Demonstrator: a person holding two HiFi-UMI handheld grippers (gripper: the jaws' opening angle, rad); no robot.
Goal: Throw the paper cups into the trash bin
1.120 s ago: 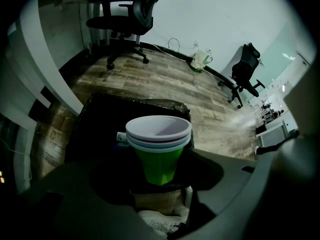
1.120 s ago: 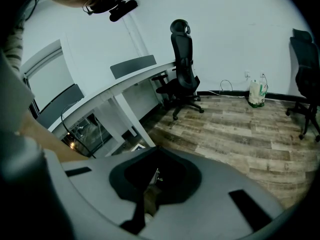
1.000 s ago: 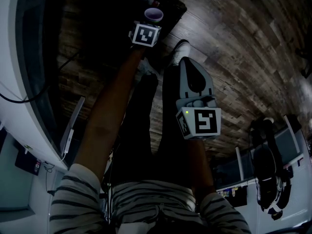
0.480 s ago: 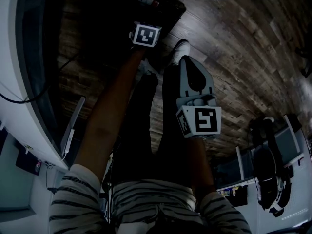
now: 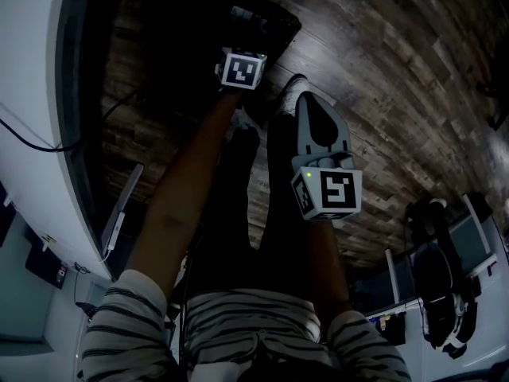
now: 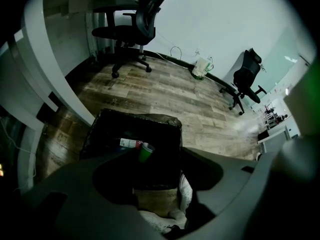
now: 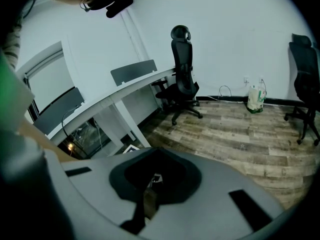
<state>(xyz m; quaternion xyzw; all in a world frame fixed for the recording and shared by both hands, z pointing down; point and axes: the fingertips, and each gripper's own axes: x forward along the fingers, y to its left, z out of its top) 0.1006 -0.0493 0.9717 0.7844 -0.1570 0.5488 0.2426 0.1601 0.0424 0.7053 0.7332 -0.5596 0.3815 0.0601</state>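
Wood-plank floor (image 5: pixel 382 70) carries a black-lined trash bin (image 6: pixel 140 117), at 12 o'clock in the head view. Left gripper (image 6: pixel 159 184) hangs above the bin, jaws apart, nothing between them. One green paper cup (image 6: pixel 145 152) lies tilted inside the bin, with a white-labelled container (image 6: pixel 128 143) just beside it at 10 o'clock. Right gripper (image 5: pixel 310 106) is at 4 o'clock of the left gripper, jaws together, empty

Under you the floor (image 5: pixel 382 70) is wood plank, grainy and matt. The trash bin (image 6: pixel 150 118) wears a black plastic liner (image 6: pixel 107 129), faintly glossy. The paper cup (image 6: pixel 145 152) looks smooth and green; your shirt (image 5: pixel 238 325) is striped cloth.
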